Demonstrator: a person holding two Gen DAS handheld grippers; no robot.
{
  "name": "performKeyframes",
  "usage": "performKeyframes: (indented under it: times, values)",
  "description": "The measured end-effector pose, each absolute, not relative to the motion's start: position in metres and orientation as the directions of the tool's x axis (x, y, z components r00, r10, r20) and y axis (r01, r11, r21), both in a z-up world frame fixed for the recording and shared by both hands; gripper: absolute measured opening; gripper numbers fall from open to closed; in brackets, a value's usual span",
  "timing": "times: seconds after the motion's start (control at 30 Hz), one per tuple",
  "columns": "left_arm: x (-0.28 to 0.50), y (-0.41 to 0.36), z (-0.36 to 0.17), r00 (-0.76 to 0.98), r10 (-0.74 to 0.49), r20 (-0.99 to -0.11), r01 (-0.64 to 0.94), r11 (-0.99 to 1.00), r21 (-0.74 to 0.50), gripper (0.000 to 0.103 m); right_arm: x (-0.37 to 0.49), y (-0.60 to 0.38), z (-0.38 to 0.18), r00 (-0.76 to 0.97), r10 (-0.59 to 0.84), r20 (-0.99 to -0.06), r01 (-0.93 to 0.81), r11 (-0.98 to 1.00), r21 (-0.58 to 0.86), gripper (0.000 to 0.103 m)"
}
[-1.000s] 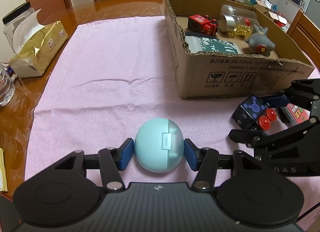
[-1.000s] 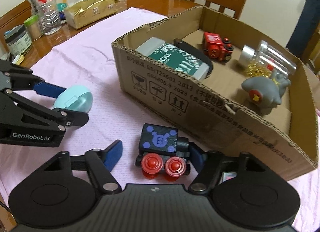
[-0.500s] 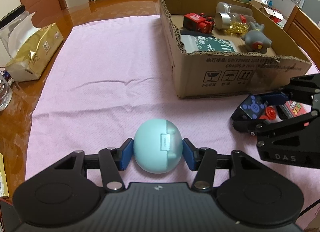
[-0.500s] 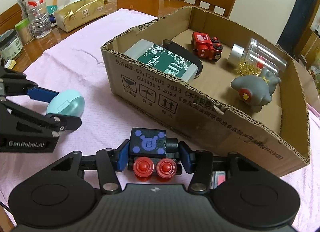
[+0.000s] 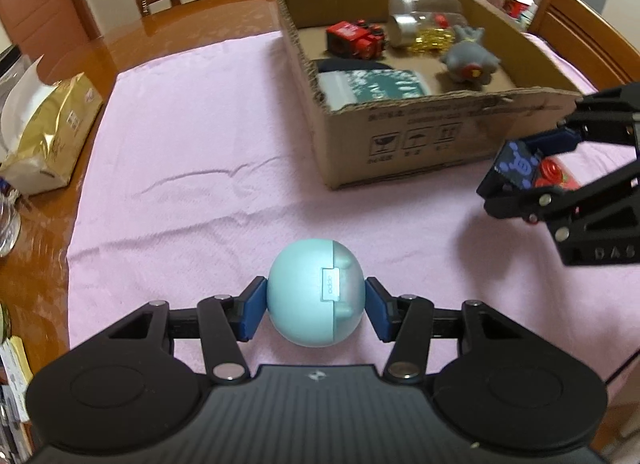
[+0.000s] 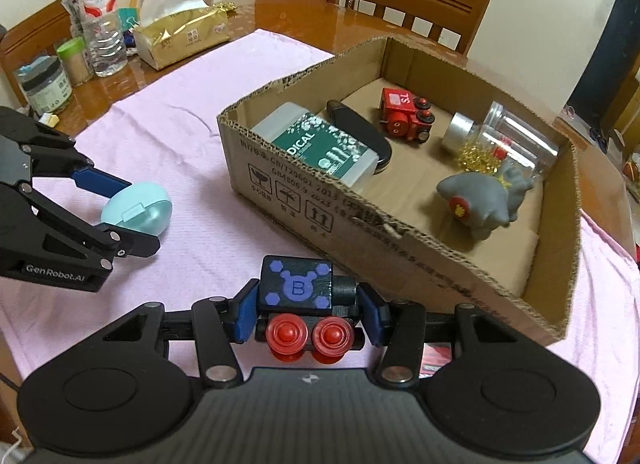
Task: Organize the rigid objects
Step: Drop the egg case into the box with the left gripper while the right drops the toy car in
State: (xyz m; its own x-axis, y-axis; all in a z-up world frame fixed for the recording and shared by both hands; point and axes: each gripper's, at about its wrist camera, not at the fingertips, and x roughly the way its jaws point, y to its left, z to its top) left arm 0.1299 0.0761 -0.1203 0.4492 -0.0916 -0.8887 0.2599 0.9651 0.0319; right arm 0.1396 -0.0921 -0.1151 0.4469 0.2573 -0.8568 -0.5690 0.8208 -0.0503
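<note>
The right gripper (image 6: 306, 310), its jaws having just closed, is clamping the black toy train (image 6: 306, 296) at lower centre, lifting it beside the cardboard box (image 6: 400, 248); the left gripper (image 5: 316, 310) is gripping the teal egg-shaped case (image 5: 316, 298) at lower centre, both ready for boxing.

The left gripper (image 6: 132, 219) reads "GenRobot.AI", the right gripper (image 5: 520, 183) "DAS"; the black toy block (image 6: 296, 284) carries a "B", the green tin (image 6: 320, 143) "DICAL", the red toy train (image 6: 404, 113) "SL"

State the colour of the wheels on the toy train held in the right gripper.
Red wheels on the black toy train; clearest in the right wrist view.
</note>
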Motion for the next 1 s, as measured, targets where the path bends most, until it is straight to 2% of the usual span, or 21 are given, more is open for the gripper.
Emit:
performKeyframes:
  times: [0.3,0.67,0.73,0.8,0.9,1.0]
  values:
    - [0.131,0.052,-0.070,0.472,-0.181,-0.863,0.387,0.922,0.018,0.051,0.137,-0.124,-0.063,0.453,0.288,-0.844,-0.594,0.804,-0.044,0.056]
    - [0.178,0.004,-0.023,0.566,-0.251,-0.785,0.460,0.887,0.049,0.052,0.189,-0.165,-0.037,0.582,0.239,-0.777,-0.469,0.879,-0.081,0.056]
    - [0.189,-0.002,-0.021,0.576,-0.245,-0.780,0.464,0.883,0.066,0.051,0.197,-0.169,-0.038,0.585,0.239,-0.775,-0.463,0.883,-0.077,0.061]
    - [0.200,-0.008,-0.023,0.581,-0.235,-0.779,0.462,0.883,0.078,0.051,0.200,-0.172,-0.035,0.601,0.242,-0.762,-0.449,0.891,-0.070,0.087]
    - [0.216,-0.017,-0.027,0.585,-0.230,-0.778,0.465,0.881,0.089,0.052,0.195,-0.180,-0.031,0.617,0.270,-0.740,-0.441,0.897,-0.040,0.097]
    - [0.232,-0.025,-0.032,0.581,-0.230,-0.781,0.464,0.882,0.085,0.052,0.189,-0.185,-0.032,0.612,0.269,-0.744,-0.430,0.902,-0.027,0.101]
